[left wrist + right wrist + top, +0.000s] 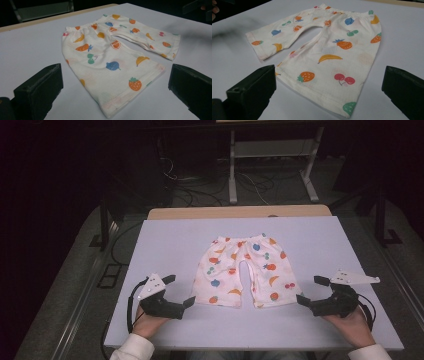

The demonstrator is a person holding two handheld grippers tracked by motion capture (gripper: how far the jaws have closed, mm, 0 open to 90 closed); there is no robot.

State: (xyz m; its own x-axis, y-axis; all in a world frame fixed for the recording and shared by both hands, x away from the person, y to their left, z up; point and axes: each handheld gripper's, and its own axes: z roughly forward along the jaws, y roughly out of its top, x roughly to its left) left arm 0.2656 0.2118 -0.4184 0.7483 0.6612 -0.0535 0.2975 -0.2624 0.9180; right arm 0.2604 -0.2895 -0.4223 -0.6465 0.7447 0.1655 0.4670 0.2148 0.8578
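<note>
A pair of small white shorts (243, 270) printed with coloured fruit lies flat on the white table top (165, 240), waistband away from me, leg hems toward me. My left gripper (179, 290) rests open just left of the left leg hem, nothing between its jaws. My right gripper (310, 290) stands open just right of the right leg hem, also holding nothing. The left gripper view looks across the left leg of the shorts (112, 60) between its wide-apart jaws. The right gripper view looks over the right leg of the shorts (329, 57) the same way.
The table's far edge is a bare wooden strip (240, 212). Beyond it are white metal stand legs (232, 175) and cables on a dark floor. White table surface lies to either side of the shorts.
</note>
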